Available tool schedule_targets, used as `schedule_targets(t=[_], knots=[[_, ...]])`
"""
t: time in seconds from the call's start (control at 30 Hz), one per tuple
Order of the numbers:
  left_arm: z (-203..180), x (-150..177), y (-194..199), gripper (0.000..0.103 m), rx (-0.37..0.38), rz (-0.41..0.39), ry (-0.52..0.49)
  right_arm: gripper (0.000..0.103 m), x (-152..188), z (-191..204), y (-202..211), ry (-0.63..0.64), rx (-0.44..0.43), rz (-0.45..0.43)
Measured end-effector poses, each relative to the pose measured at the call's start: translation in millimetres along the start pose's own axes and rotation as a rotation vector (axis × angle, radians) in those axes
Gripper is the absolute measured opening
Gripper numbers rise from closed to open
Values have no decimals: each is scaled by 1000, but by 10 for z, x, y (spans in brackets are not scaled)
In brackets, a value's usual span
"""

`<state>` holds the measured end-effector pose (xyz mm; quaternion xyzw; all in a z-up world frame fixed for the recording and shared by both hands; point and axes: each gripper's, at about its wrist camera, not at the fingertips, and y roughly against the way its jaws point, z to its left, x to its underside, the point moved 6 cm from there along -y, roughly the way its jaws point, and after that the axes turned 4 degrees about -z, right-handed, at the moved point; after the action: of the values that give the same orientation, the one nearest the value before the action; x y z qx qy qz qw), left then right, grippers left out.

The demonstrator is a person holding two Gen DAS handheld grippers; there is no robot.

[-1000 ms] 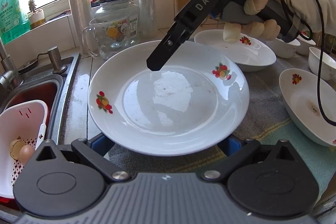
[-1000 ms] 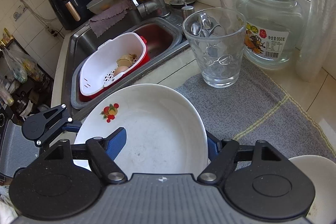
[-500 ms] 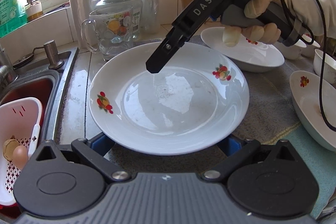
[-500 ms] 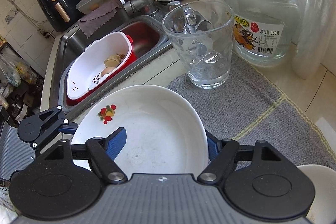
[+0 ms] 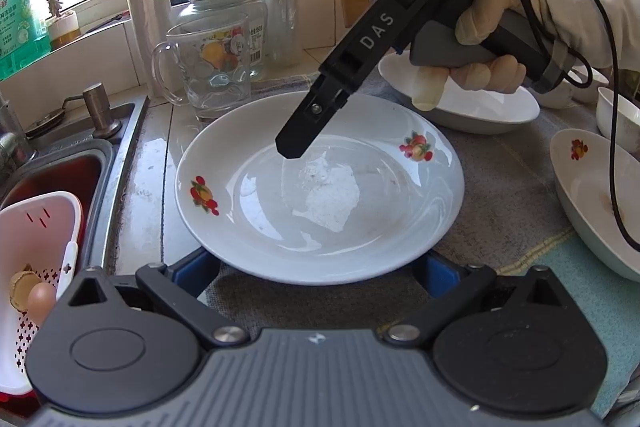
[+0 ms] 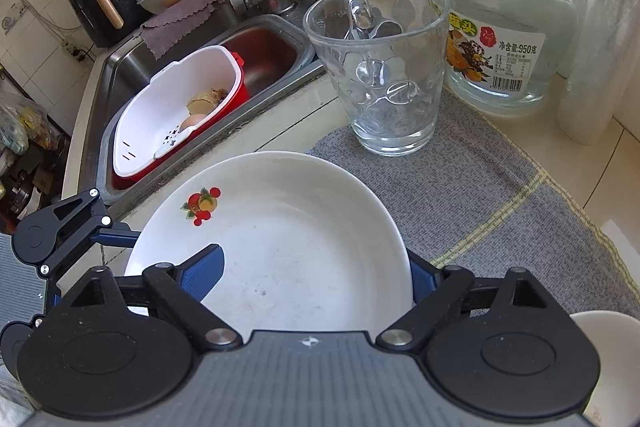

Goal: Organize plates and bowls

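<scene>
White flowered plate (image 5: 320, 195) lay on grey mat, worktop beside sink; right gripper (image 6: 316, 263) jaws just spread, releasing it; left gripper (image 5: 316, 267) jaws spread; other plates (image 5: 592, 195), bowls unstacked

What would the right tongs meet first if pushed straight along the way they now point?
Probably the white plate with fruit decals. The right tongs, open after their jaws have just been widening, straddle its near rim and aim down into its basin. The exact contact depth is unclear; the left-wrist view shows a fingertip just above the plate.
</scene>
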<state>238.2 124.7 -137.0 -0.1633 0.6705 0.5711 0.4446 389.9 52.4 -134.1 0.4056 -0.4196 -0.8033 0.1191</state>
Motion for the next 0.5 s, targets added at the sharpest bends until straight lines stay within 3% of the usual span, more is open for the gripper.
schedule_targets(t=[0.23,0.5], knots=[[14,13,149,102,-23,-14,20,103,0,114,164,47,73,-19],[-84,-13,502,102,-58,-52,78,103,151,451,679,117,165,-111]])
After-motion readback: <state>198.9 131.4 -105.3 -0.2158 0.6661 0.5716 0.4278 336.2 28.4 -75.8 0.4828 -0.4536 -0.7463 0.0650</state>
